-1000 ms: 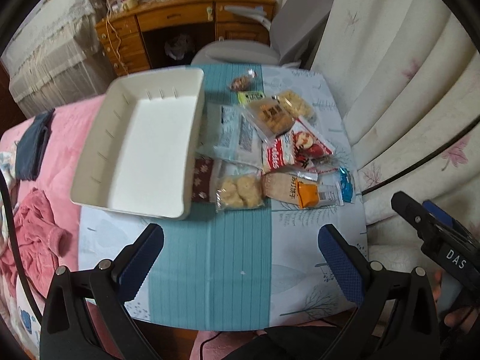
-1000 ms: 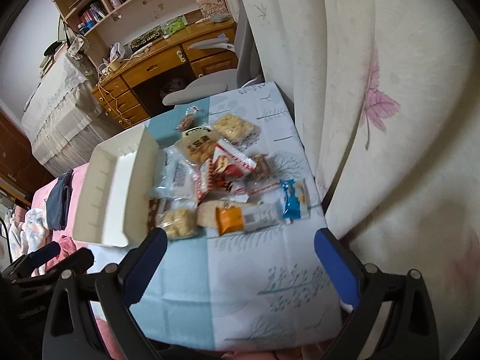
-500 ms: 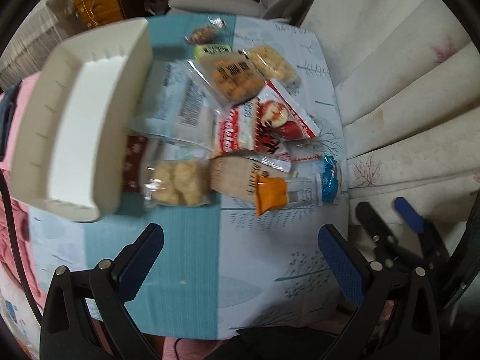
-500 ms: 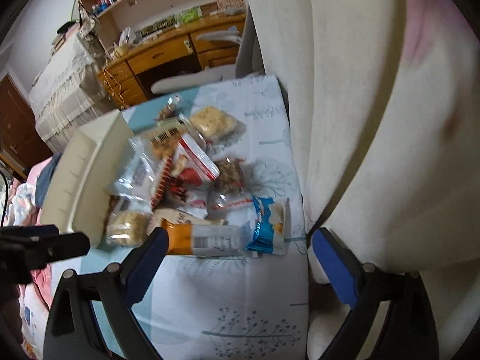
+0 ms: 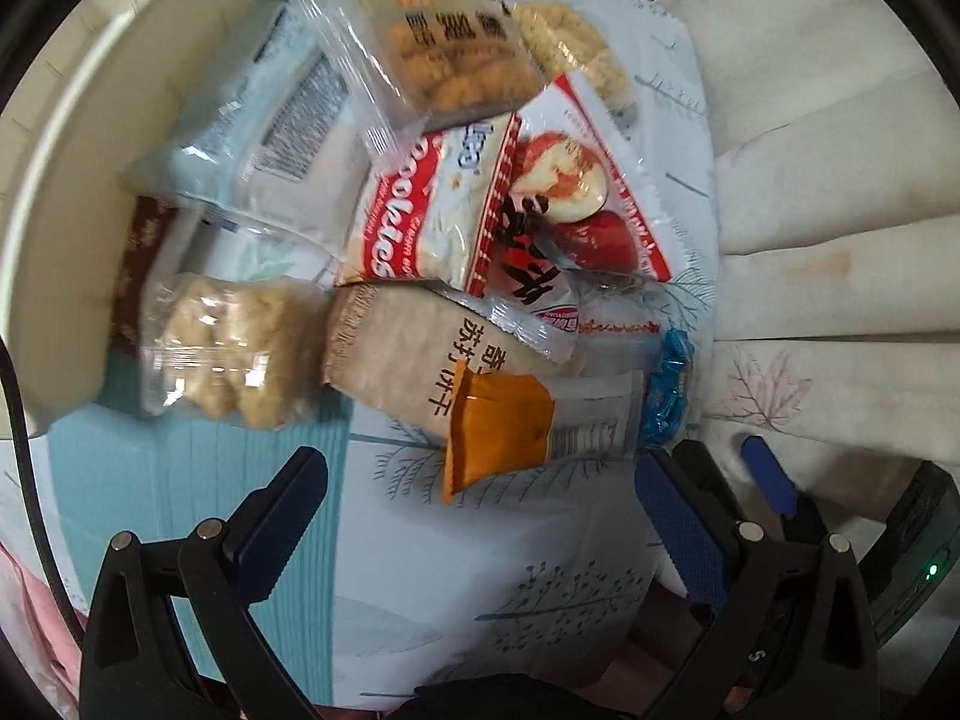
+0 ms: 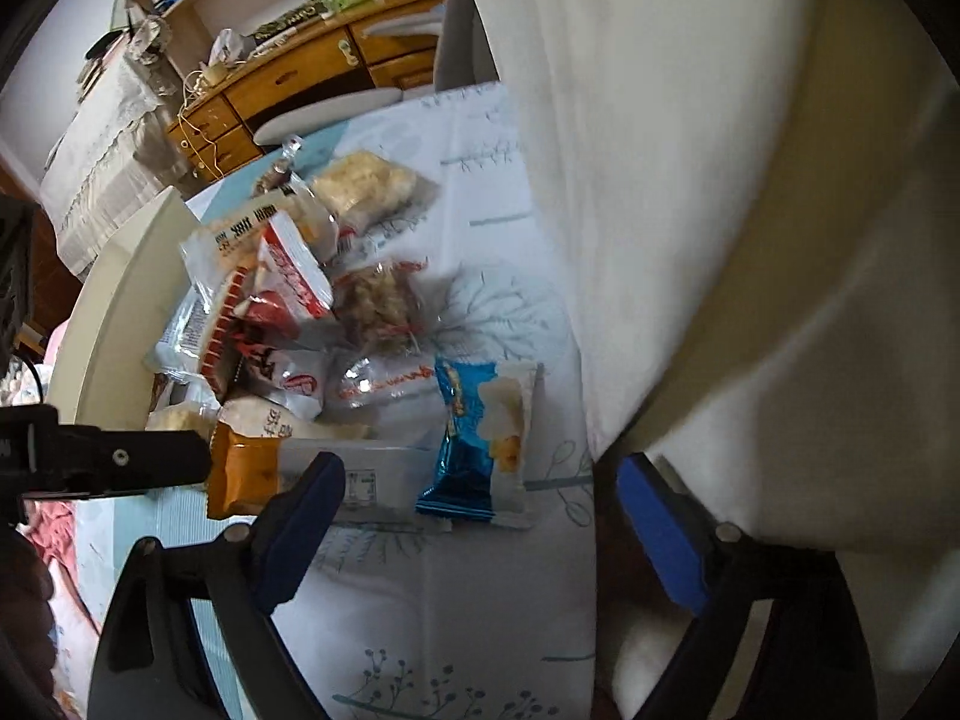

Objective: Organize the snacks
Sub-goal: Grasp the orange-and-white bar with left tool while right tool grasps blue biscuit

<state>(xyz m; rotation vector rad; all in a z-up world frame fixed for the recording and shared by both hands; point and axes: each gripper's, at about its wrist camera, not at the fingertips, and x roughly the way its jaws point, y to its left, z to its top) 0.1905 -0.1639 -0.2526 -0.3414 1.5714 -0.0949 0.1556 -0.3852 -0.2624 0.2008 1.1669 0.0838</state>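
Observation:
Several snack packets lie in a pile on the table beside a white tray [image 5: 54, 192]. The nearest is an orange-and-white packet [image 5: 510, 432], also in the right wrist view [image 6: 246, 468]. A blue popcorn packet [image 6: 480, 438] lies to its right, its blue edge [image 5: 669, 390] showing in the left wrist view. My left gripper [image 5: 480, 504] is open and empty, just short of the orange packet. My right gripper [image 6: 480, 522] is open and empty, just short of the blue packet.
The table has a teal and white cloth [image 5: 480, 570]. A cream curtain [image 6: 750, 210] hangs close along the right edge. A wooden desk [image 6: 312, 72] and grey chair stand beyond the table. Pink bedding [image 5: 24, 600] lies at the left.
Both grippers have moved forward and down toward the snack pile. The left now sits close over the orange packet, the right close to the blue packet. Both stay open.

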